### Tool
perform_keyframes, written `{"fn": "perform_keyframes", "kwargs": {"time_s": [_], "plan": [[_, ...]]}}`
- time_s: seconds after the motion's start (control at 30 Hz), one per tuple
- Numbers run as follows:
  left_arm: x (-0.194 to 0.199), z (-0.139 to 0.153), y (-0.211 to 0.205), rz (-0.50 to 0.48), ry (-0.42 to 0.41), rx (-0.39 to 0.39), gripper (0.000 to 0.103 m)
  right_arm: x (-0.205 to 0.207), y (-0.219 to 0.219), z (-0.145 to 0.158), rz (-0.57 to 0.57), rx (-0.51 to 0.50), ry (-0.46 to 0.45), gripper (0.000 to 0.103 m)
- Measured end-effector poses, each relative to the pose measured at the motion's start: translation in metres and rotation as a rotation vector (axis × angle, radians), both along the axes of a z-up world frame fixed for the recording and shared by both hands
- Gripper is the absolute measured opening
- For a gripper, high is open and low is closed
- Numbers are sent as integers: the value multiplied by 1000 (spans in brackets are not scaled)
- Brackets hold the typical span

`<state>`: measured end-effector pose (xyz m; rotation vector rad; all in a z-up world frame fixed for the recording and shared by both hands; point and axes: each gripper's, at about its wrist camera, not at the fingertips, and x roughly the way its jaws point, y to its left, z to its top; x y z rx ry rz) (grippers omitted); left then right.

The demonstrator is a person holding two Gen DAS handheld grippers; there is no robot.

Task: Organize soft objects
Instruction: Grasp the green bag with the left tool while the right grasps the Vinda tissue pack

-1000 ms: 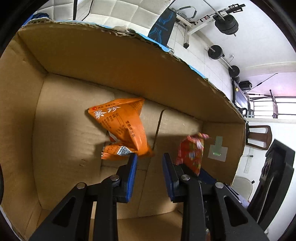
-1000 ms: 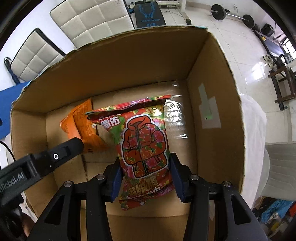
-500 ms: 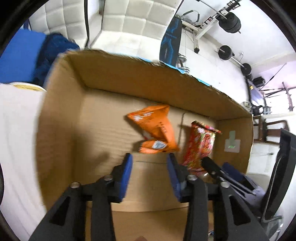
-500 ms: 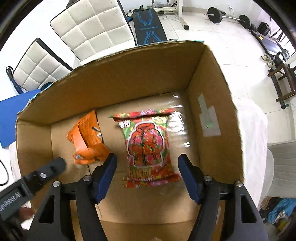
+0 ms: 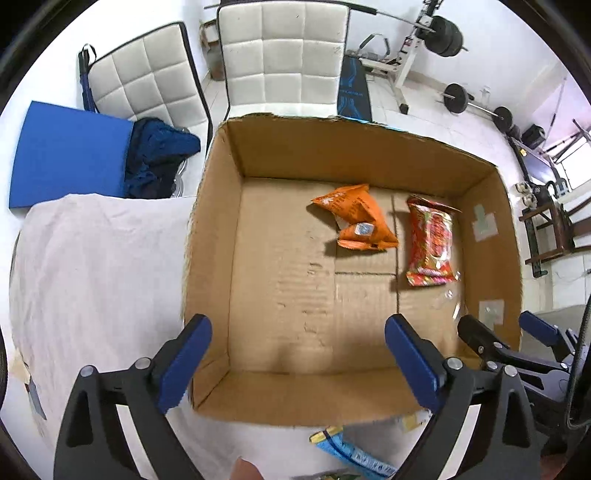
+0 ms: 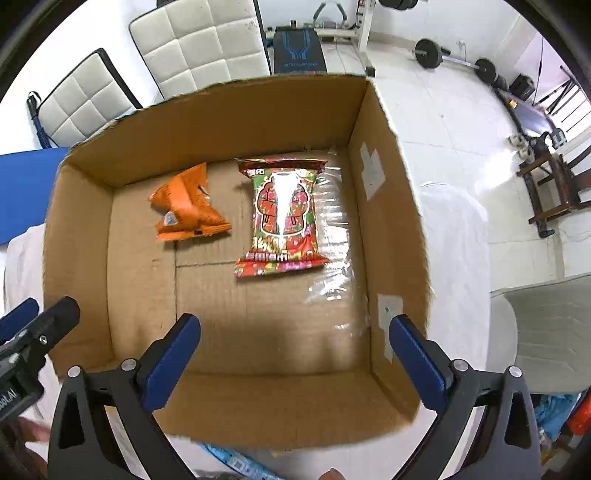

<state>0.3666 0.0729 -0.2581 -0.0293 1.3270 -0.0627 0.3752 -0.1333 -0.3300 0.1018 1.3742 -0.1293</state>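
Observation:
An open cardboard box stands on a white-clothed table. An orange snack bag and a red flowery snack bag lie side by side on its floor toward the far wall. My left gripper is open and empty above the box's near edge. My right gripper is open and empty above the near edge too. A blue packet lies on the table in front of the box.
The white tablecloth extends left of the box. White padded chairs, a blue mat and gym weights stand beyond the table. A grey chair is at the right.
Both grippers let go of their bags, opened wide and pulled back up out of the box. The orange and red bags now lie on the box floor.

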Motion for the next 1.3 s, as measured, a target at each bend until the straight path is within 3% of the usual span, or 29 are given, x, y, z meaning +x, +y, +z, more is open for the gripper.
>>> {"fn": "perform_keyframes", "kwargs": {"time_s": [0.37,0.57,0.73,0.87,1.1,1.3], "plan": [[-53,56,0,-14,-130,12,96,-44,9,62,-3,-41,-131,103],[-72,71,3,21,-154,-1,96,-70,9,95,-2,-25,-184,103],[-93,71,12,86,-155,1,96,-86,-1,99,-28,40,-181,103],[-109,45,24,157,-85,6,96,-103,-23,62,-135,155,-97,103],[-128,-23,40,250,91,-10,96,-113,-58,-41,-379,321,70,103],[-139,-57,46,314,172,-31,96,-104,-47,-86,-425,339,99,103]]}}
